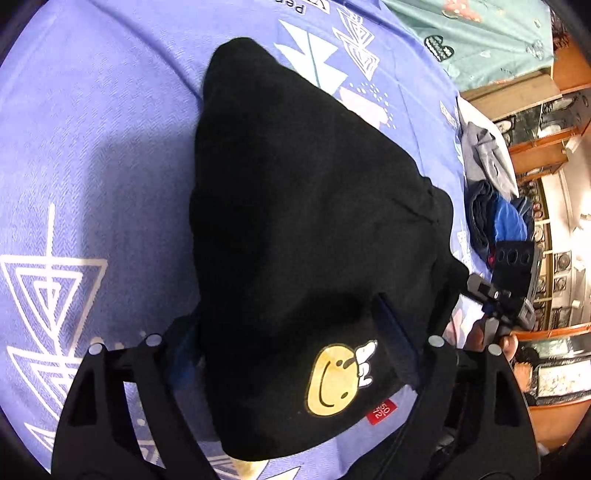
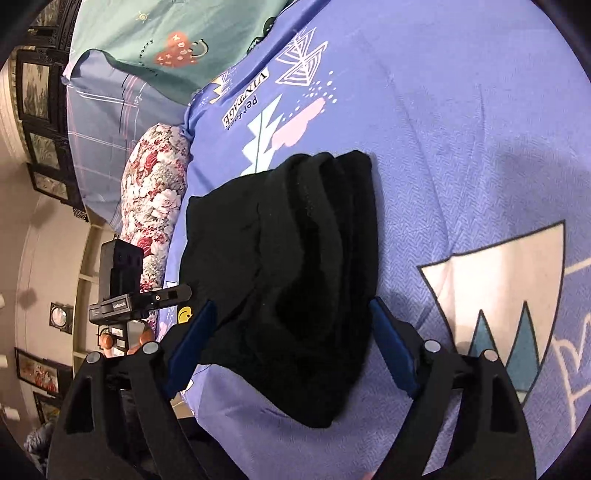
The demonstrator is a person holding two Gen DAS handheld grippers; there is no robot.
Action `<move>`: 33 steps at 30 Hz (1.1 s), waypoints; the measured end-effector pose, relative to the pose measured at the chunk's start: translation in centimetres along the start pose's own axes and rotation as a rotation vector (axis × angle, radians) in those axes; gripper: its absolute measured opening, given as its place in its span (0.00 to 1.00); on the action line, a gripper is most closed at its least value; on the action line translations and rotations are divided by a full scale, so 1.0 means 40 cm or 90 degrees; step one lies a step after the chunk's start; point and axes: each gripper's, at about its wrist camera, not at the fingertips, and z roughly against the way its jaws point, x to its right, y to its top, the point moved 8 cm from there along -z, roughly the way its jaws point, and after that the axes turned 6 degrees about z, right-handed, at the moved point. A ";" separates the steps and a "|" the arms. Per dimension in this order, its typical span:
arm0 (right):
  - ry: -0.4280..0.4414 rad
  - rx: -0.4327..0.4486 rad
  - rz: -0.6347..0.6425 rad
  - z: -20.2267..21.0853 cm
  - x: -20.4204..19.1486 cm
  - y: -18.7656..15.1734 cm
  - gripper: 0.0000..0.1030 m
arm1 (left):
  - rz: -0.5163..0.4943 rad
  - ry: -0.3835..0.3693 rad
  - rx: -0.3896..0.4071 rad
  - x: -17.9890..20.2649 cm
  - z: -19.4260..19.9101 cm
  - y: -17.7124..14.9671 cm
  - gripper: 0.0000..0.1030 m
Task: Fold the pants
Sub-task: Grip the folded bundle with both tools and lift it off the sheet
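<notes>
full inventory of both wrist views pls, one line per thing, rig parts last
pants: 1, black, folded into a bundle on the bedspread, between both sets of jaws
smiley print: 1, yellow, on the pants' near corner, red tag beside it
bedspread: 1, lilac with white triangle prints, under the pants
quilt: 1, teal with cartoon prints, far end of bed
floral pillow: 1, red and white, bed edge
clothes pile: 1, grey and blue, bed edge
left gripper: 1, black, jaws open, straddling the smiley corner
right gripper: 1, black with blue pads, jaws open, either side of the bundle's near end
</notes>
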 end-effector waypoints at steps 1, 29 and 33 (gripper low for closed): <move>0.007 -0.001 0.005 -0.012 -0.008 0.007 0.83 | -0.005 0.000 0.000 0.007 -0.005 0.004 0.84; -0.069 0.098 0.170 0.007 -0.224 0.173 0.25 | -0.092 -0.008 0.142 0.146 0.163 0.112 0.21; -0.067 0.076 0.173 -0.030 -0.211 0.186 0.25 | -0.089 -0.001 0.126 0.127 0.141 0.140 0.20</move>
